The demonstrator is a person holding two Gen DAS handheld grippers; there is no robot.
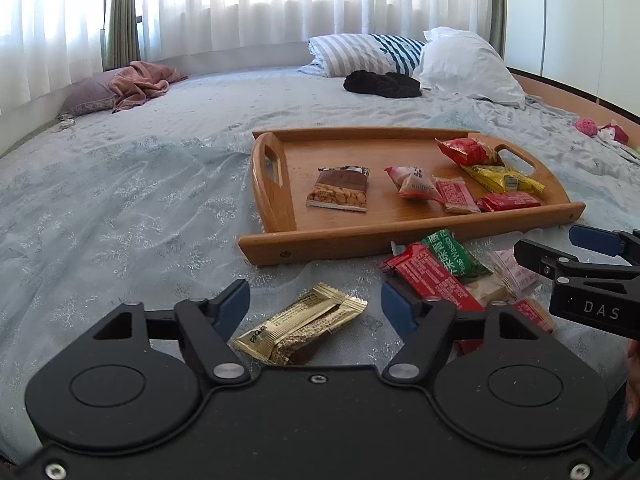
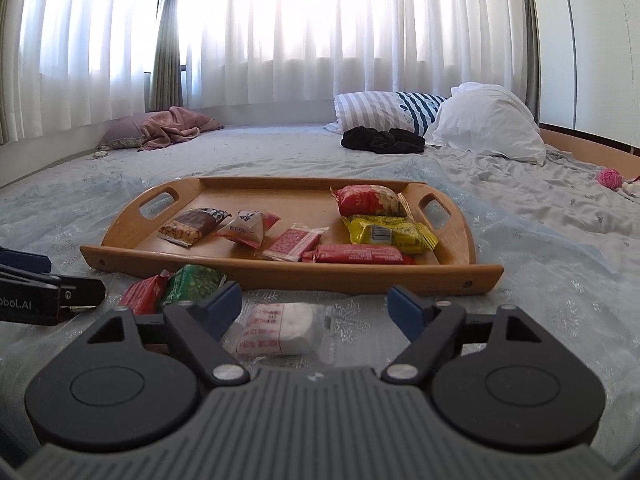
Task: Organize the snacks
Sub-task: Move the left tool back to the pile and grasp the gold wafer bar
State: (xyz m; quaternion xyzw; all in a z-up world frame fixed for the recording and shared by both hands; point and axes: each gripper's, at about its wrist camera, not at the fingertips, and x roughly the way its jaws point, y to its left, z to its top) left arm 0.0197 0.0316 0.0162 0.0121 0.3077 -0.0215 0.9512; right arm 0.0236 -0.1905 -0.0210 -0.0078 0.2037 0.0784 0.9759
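A wooden tray (image 1: 280,236) (image 2: 160,258) lies on the bed and holds several snack packets, among them a nut bar (image 1: 338,194) (image 2: 192,226) and a yellow packet (image 1: 506,178) (image 2: 386,232). My left gripper (image 1: 314,306) is open low over the bed, with a gold snack bar (image 1: 300,328) lying between its fingers. A loose pile beside it holds a red packet (image 1: 432,276) (image 2: 142,292) and a green wasabi-pea packet (image 1: 452,256) (image 2: 192,282). My right gripper (image 2: 316,308) is open around a clear packet with a white cake (image 2: 276,328) on the bed.
Striped and white pillows (image 1: 468,64) (image 2: 484,120) and a black garment (image 1: 382,82) lie at the far end of the bed. A pink blanket (image 1: 140,82) lies at the far left. A pink yarn ball (image 2: 609,178) sits at the right edge.
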